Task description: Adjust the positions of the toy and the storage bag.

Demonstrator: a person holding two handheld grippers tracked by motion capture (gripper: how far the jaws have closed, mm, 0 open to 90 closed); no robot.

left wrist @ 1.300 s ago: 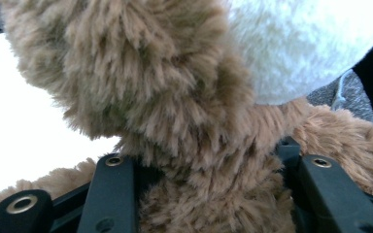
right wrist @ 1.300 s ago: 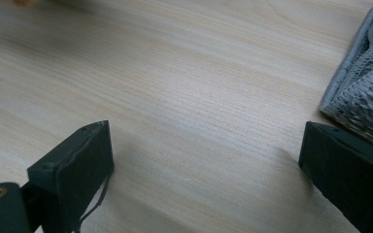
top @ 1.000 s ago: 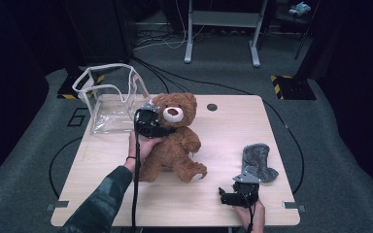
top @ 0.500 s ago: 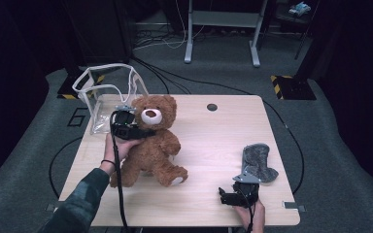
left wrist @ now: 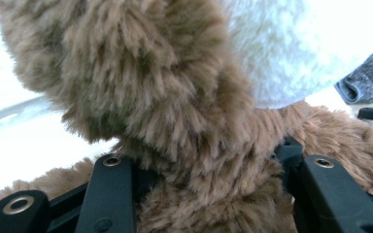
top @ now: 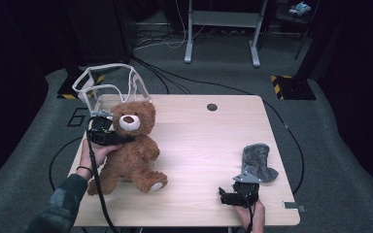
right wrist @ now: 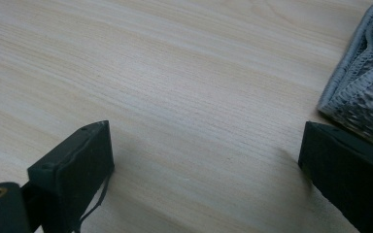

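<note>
Currently my left gripper (top: 108, 137) pinches the teddy bear (top: 131, 155) at the neck; in the left gripper view both jaws sink into brown fur just under the head (left wrist: 141, 73), pads pressing in. My right gripper (top: 237, 195) rests near the front right edge of the table (top: 199, 145), jaws spread wide over bare wood, gripping nothing, with the grey cloth (top: 258, 162) just beside its far jaw.

Bear sits at the table's left side, upright but leaning. Long axis runs from the head, nearest the clear plastic bag (top: 109, 85) at the back left corner, down to the feet toward the front edge. Face points out over the table's middle, slightly toward me.

Step in hand, as I judge it: carrying the bear toward the bag's open mouth. Notes for doing it well:
- keep the neck pinch firm; plush compresses and could slip
- lift so the legs clear the wood rather than drag
- bring the head in line with the opening
- right gripper free to steady the floppy bag rim if needed
</note>
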